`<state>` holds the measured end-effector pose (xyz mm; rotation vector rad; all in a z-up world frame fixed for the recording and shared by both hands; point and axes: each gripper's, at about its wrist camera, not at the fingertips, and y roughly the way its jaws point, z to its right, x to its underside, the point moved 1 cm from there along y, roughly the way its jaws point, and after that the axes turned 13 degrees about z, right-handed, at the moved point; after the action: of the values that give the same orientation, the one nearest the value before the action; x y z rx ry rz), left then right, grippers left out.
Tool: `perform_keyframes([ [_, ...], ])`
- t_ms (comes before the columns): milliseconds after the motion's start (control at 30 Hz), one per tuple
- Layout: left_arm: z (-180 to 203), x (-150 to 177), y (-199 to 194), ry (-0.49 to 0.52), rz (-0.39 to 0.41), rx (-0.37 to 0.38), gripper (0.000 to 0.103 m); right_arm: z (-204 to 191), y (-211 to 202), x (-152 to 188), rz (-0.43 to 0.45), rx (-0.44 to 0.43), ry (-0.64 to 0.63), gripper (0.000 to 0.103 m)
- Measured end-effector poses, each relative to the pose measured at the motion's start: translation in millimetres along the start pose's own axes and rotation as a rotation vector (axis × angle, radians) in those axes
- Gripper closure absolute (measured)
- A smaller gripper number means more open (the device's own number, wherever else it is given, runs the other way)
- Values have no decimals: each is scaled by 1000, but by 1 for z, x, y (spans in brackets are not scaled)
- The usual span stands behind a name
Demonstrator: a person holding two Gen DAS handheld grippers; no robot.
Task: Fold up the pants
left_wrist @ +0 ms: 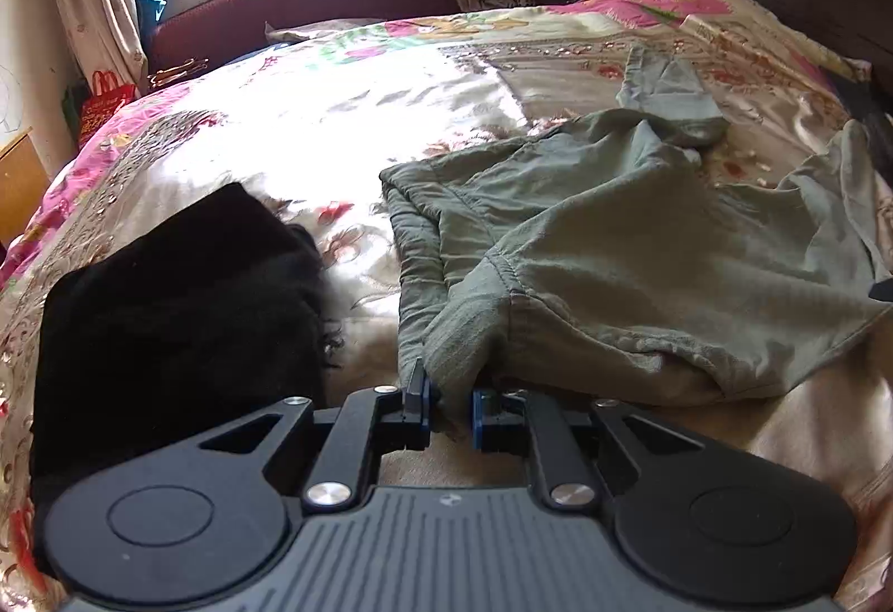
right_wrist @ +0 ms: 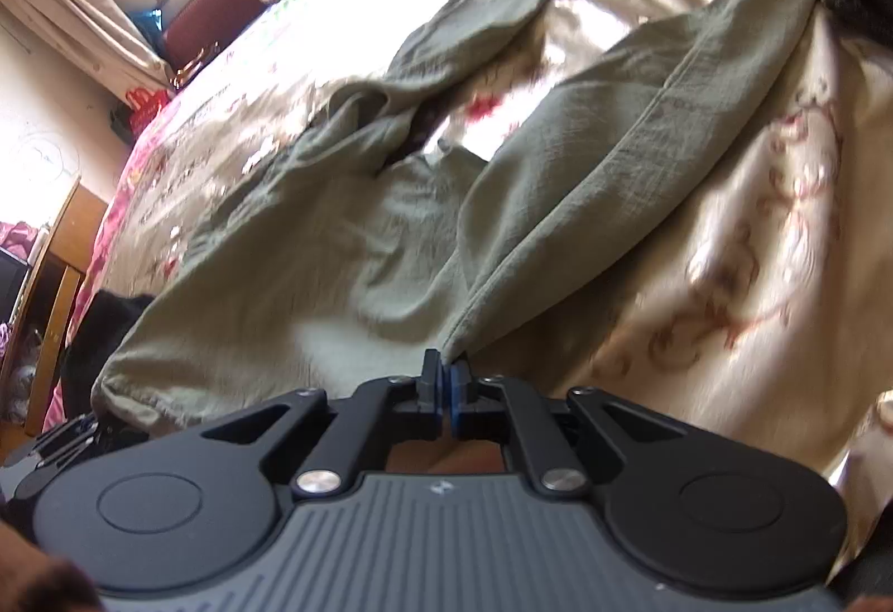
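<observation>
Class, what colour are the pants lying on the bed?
The pants are a muted sage green, plain with no pattern. The right wrist view shows this best.

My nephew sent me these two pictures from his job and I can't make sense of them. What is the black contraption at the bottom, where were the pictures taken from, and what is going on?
The black contraption is a hand-held gripper, a two-fingered clamp. A person holds one in each hand, and each carries a camera looking forward along its fingers. One picture comes from the left gripper, the other from the right gripper. Both look across a bed with a flowered cover. On it lie green pants, still unfolded with the legs spread apart, and a black cloth beside them. Each gripper has pinched an edge of the pants near the waist end, probably to begin folding.
</observation>
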<state>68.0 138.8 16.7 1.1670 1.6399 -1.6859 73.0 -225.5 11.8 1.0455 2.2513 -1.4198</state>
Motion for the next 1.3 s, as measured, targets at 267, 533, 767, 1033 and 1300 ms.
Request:
perform_keyframes([
  [267, -1, 22, -22, 8, -31, -75, 63, 8, -25, 0, 15, 100, -47, 66],
  [533, 11, 0, -36, -12, 33, -122, 61, 86, 9, -103, 351, 411, 31, 48],
  [767, 75, -33, -10, 44, 78, 31, 57, 129, 66, -137, 360, 541, 92, 75],
  [1033, 130, -45, 2, 102, 118, 193, 55, 179, -32, -120, 432, 438, 254, 100],
  [1300, 160, -26, 3, 147, 68, 219, 49, 228, -81, -71, 385, 528, 292, 91],
])
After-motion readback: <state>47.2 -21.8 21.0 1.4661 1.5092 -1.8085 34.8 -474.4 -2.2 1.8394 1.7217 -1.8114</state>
